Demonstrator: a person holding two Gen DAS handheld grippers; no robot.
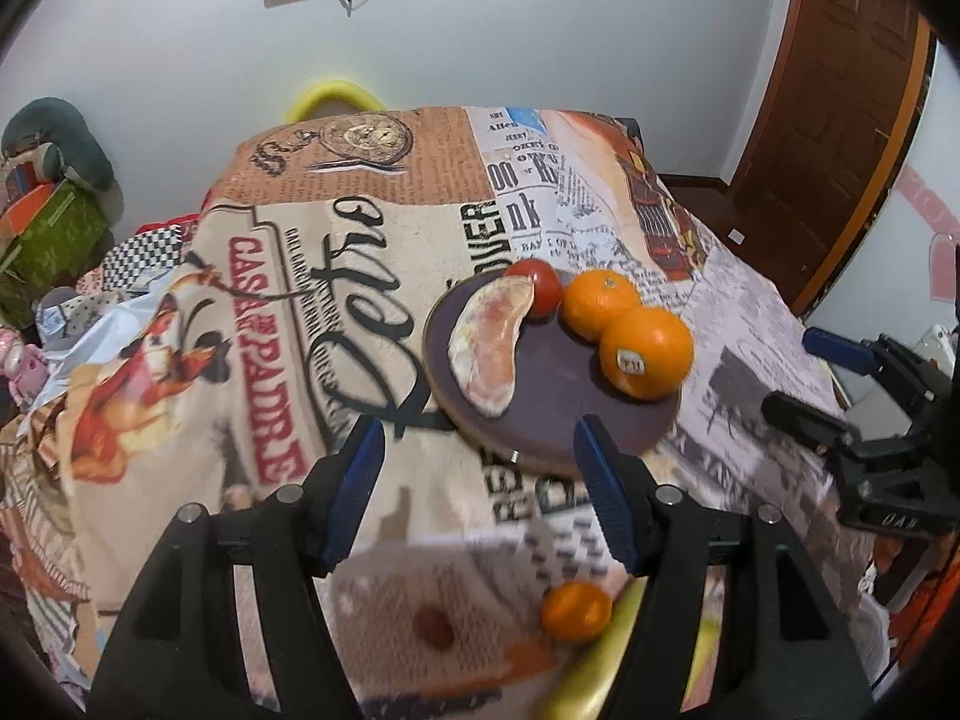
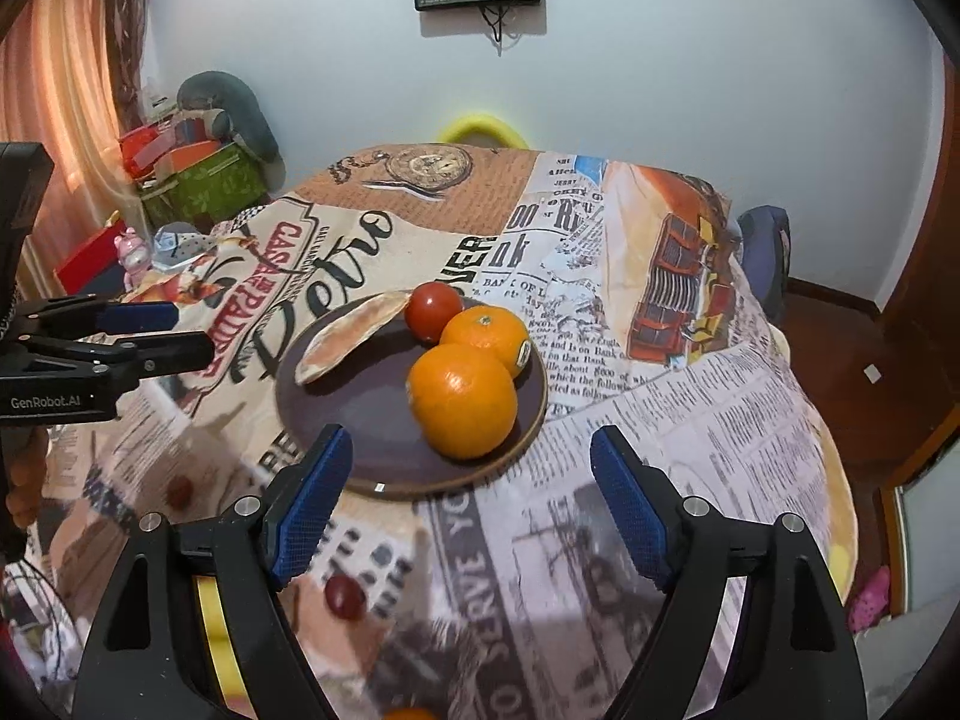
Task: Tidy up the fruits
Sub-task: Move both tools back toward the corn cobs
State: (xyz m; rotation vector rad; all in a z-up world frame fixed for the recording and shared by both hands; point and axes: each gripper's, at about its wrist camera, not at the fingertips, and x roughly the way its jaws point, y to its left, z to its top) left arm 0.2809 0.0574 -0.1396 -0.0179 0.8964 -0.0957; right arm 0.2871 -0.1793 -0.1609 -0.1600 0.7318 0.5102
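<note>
Hovering near the dark plate point(image 2: 360, 456) holding two oranges point(image 2: 462, 399), both the left gripper point(image 1: 480, 480) and right gripper point(image 2: 471, 498) were spread wide, empty.

"GenRobot.AI" is printed in white on the black body of the left hand-held gripper point(image 2: 150, 339). On the tablecloth point(image 2: 690, 420) covering the table, "Retro" is written in black script, "CASA" and "PADRE" in red capitals, and "BANK" and "SERVE" are legible among newspaper print. The lettering on the sticker point(image 1: 631, 363) of an orange point(image 1: 648, 351) cannot be read.
</note>
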